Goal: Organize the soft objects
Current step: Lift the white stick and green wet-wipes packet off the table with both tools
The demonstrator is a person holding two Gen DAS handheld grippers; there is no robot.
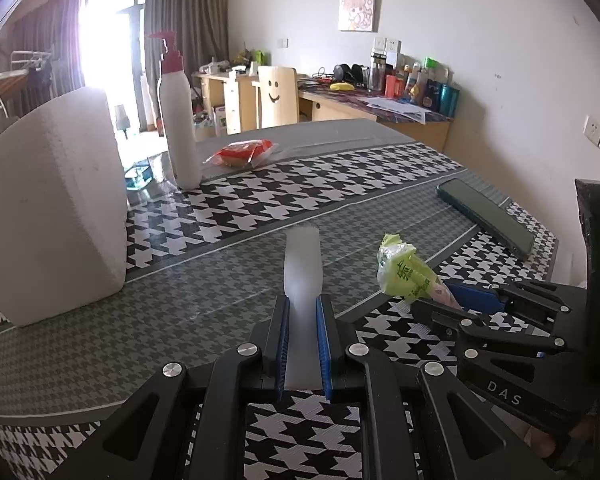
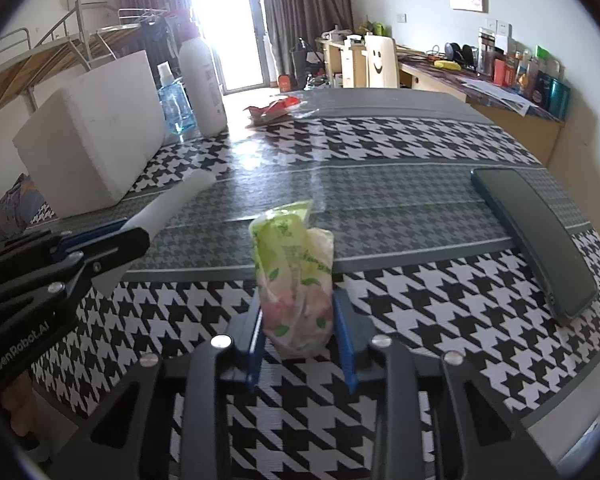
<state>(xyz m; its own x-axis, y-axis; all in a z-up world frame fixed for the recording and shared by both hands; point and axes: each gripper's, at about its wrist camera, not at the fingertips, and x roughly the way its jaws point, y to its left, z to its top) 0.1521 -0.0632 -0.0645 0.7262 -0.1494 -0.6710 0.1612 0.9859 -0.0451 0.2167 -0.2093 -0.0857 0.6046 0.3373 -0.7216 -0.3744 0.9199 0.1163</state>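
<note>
My left gripper [image 1: 301, 300] is shut on a white translucent foam strip [image 1: 301, 256], which sticks out forward and upward between the blue pads. In the right wrist view the same strip [image 2: 172, 204] juts out of the left gripper [image 2: 116, 236] at the left. My right gripper [image 2: 298, 300] is shut on a crumpled yellow-green plastic packet [image 2: 292, 264], with a blue pad against each side. From the left wrist view the packet [image 1: 403, 268] pokes out of the right gripper [image 1: 431, 304], just above the houndstooth tablecloth [image 1: 260, 200].
A white foam box [image 1: 52, 208] stands at the left. Behind it are a white pump bottle [image 1: 180, 120] and a blue bottle [image 2: 176, 108]. A red packet [image 1: 244, 152] lies at the back and a dark phone [image 1: 487, 216] at the right. Beyond the table are a desk and chair.
</note>
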